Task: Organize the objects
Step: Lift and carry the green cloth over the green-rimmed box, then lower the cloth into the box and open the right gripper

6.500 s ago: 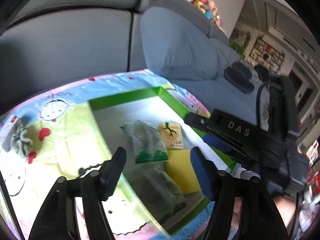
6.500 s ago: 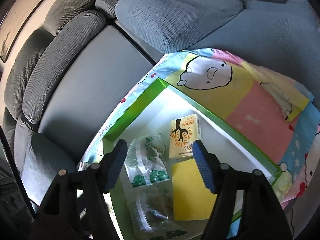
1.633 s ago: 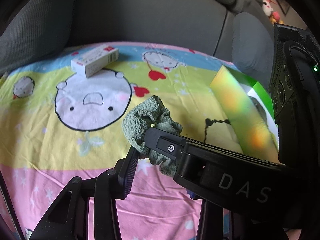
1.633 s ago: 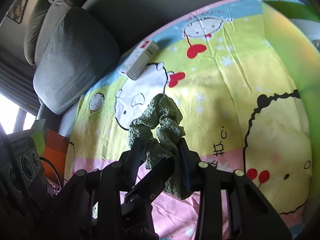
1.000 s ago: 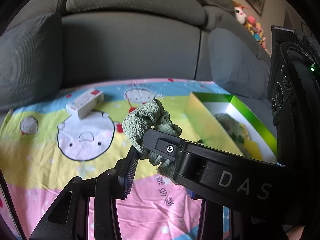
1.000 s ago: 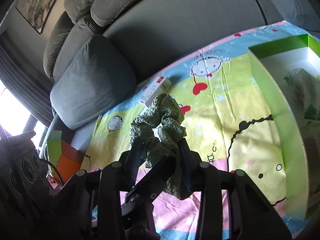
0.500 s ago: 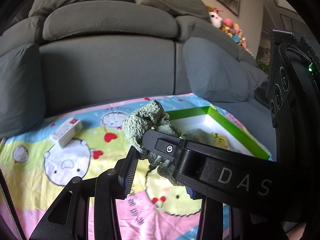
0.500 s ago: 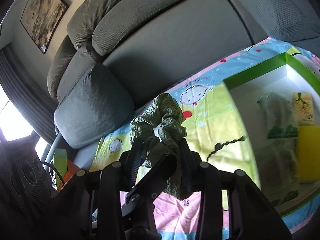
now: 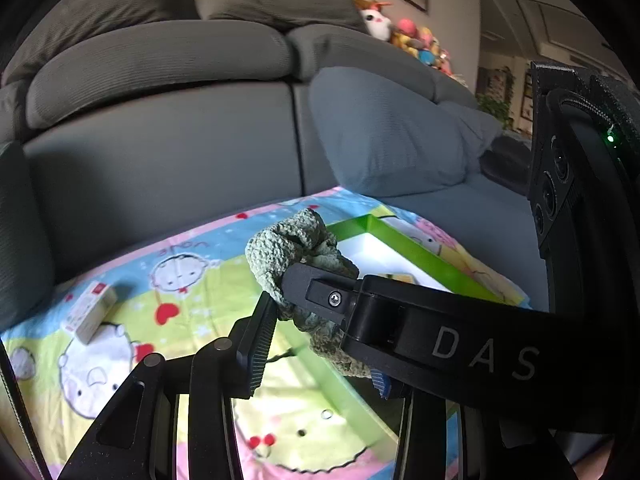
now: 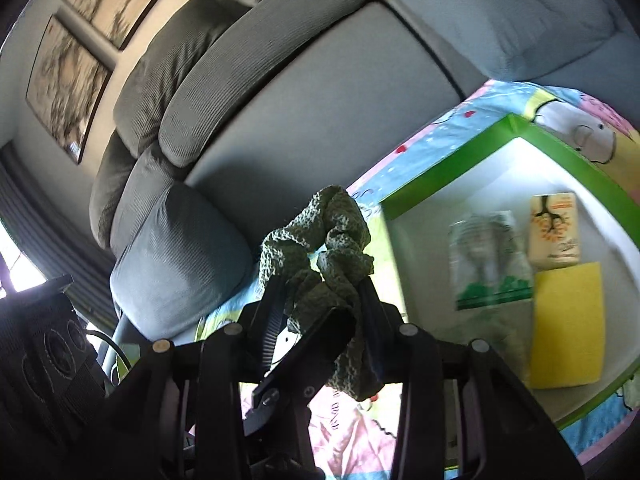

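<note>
Right hand-held gripper (image 10: 320, 300) clamps green scrunchie (image 10: 316, 248) — beside green box (image 10: 448, 152).

Right tongs (image 10: 320, 300) clamped, left tongs (image 9: 316, 344) alongside

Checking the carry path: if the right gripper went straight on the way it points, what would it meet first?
Probably the sofa: the right gripper, shut on the scrunchie, aims left of the green box. Depth is unclear.

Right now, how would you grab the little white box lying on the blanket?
Grip the little white box across its two long sides, near the middle, coming straight down from above. It lies flat on the blanket, long and narrow, with bare cloth on both sides for the fingers.
</note>
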The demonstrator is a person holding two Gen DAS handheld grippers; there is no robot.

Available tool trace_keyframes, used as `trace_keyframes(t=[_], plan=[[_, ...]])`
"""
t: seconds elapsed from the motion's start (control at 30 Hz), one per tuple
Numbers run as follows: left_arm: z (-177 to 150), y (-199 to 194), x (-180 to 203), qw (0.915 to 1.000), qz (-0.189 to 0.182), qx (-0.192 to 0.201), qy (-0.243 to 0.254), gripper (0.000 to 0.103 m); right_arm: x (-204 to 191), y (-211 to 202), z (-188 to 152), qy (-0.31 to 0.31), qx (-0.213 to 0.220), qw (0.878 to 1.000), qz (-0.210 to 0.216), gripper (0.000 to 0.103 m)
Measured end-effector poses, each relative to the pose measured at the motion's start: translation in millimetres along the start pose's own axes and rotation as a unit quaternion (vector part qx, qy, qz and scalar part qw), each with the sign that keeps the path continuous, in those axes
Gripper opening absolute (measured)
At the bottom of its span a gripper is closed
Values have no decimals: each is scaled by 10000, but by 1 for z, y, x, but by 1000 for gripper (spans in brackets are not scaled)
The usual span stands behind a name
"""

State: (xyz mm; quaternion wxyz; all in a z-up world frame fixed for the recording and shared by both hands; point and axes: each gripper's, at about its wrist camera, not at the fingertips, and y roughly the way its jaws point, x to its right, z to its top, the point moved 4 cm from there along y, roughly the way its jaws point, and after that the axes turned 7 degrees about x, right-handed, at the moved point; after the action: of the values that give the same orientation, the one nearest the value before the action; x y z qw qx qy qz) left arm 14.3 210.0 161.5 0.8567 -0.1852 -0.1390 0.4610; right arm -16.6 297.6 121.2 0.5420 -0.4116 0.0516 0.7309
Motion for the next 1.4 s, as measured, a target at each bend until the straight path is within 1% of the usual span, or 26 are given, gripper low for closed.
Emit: trace_keyframes(t=[0.17, 0.3, 0.37, 0.5, 0.7, 0.87, 1.0, 1.2, 1.4], plan=[[3, 14, 23, 9994, -276, -15, 222, 43, 21, -13, 8, 284, 198, 9993, -111, 37], [1, 30, 40, 9982, -519, -174, 241, 43, 38, -21, 11, 519, 349, 9975, -337, 37], [-1, 36, 45, 9979, -558, -222, 228, 43, 48, -24, 11, 677, 384, 9960, -442, 37], [-4, 48, 52, 9962, -795, -340, 121, 43, 62, -29, 12, 977, 411, 9930, -530, 37], [-12, 64, 60, 9931, -1005, -598, 2, 43, 76, -31, 10, 1238, 407, 9878, -858, 37], [-21, 77, 66, 9868, -1306, -930, -244, 43, 89, -35, 8, 1362, 449, 9821, -1222, 38], [-28, 84, 66, 9836, -1383, -1080, -414, 43, 97, -35, 6, 1461, 400, 9786, -1393, 38], [-32, 83, 63, 9797, -1478, -1195, -633, 43, 98, -35, 5, 1462, 397, 9756, -1589, 38], [-37, 87, 59, 9780, -1429, -1325, -751, 43, 96, -34, 4, 1364, 427, 9733, -1797, 38]])
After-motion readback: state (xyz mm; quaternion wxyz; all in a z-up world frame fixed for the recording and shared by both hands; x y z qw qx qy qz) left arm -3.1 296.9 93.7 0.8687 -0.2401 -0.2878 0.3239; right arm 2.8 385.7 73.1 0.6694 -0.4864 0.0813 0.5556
